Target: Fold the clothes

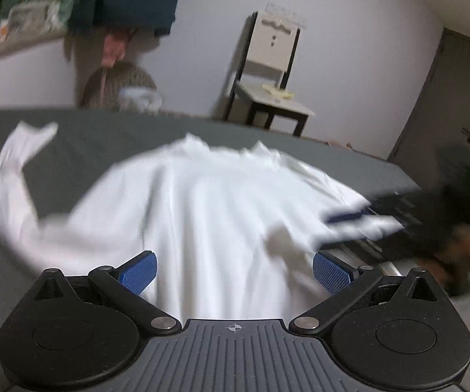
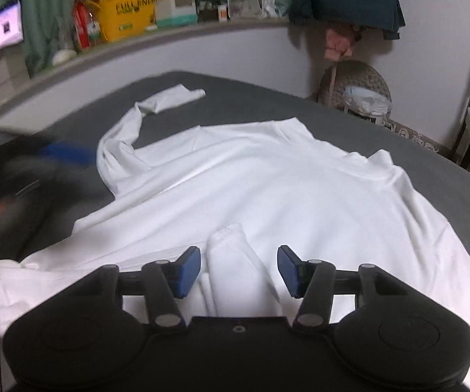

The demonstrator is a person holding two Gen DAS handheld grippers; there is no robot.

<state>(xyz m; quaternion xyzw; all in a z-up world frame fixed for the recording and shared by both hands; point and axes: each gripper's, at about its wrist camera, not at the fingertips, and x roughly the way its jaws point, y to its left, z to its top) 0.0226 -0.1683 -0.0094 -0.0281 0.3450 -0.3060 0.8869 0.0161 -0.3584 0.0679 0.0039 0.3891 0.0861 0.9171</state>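
Shirt [image 2: 267,176] spread on bed; cuff between parted right hand-held gripper [image 2: 239,269] pads.

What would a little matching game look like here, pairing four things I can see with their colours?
Things:
1. long-sleeved shirt
2. bed cover
3. bag on the shelf
4. pads on the right gripper's fingers

Colours:
A. blue
B. yellow
C. white
D. dark grey

Pairs: 1-C, 2-D, 3-B, 4-A
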